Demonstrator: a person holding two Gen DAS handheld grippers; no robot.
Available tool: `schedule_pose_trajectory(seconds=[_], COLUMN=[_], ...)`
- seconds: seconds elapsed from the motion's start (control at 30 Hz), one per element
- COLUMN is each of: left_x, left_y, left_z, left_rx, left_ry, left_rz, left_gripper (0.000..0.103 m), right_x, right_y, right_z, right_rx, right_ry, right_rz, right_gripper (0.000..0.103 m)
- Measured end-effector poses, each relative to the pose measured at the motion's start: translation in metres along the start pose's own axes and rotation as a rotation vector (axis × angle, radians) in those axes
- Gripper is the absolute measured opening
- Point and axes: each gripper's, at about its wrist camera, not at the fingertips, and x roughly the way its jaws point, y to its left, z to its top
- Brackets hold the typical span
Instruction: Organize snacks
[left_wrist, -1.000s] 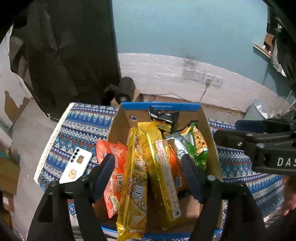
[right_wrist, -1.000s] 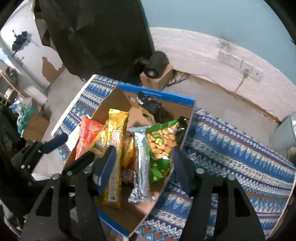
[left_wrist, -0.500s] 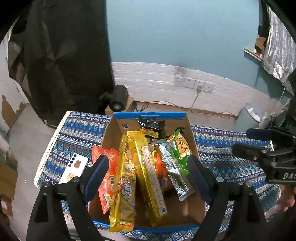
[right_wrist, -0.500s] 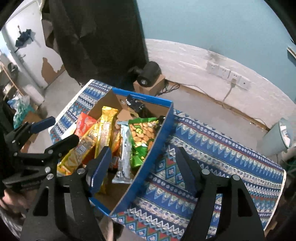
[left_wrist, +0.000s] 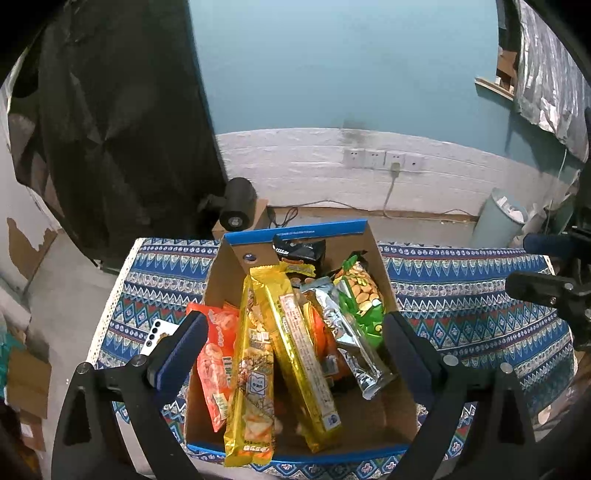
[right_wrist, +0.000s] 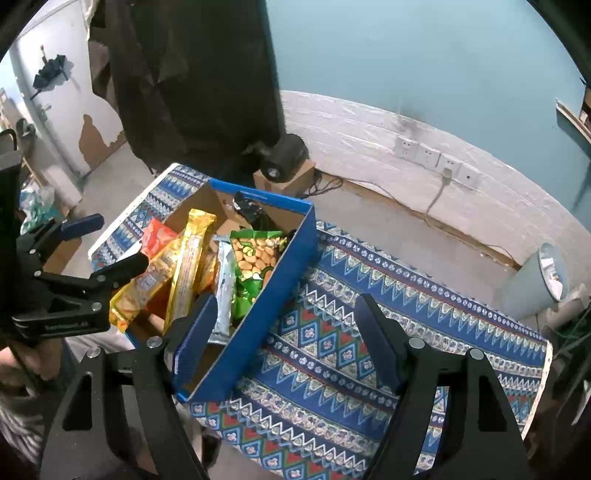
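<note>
Snack-filled cardboard box (left_wrist: 384, 275) sits on the blue patterned cloth (right_wrist: 369, 295) over the counter; teal wall (left_wrist: 332, 74), wall sockets (left_wrist: 384, 159), grey bin (right_wrist: 535, 280) behind. Left tool (left_wrist: 291, 334) and right tool (right_wrist: 284, 328) gape wide, empty, jaws just opening.

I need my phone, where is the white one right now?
In the left wrist view the white phone lies on the patterned cloth, just left of the cardboard box, partly behind the gripper's left finger.

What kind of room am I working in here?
Probably a worn spare or storage room at home: a snack box on a patterned tablecloth, peeling paint on the door, and a waste bin against the wall.
</note>
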Motion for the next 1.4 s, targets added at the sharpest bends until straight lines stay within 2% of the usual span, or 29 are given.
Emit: schedule_pose_trajectory(seconds=[0.6,1.4], left_x=[0.0046,0.0040], left_y=[-0.0087,-0.0044], left_z=[0.0000,0.0006], left_rx=[0.031,0.016], left_ry=[0.007,0.004], left_rz=[0.002,-0.004], left_gripper=[0.098,0.098], right_x=[0.0028,0.0042], right_y=[-0.0082,-0.0078], right_z=[-0.0018,-0.0004], right_rx=[0.010,0.009], right_ry=[0.014,0.015], right_rz=[-0.007,-0.009], right_gripper=[0.077,0.077])
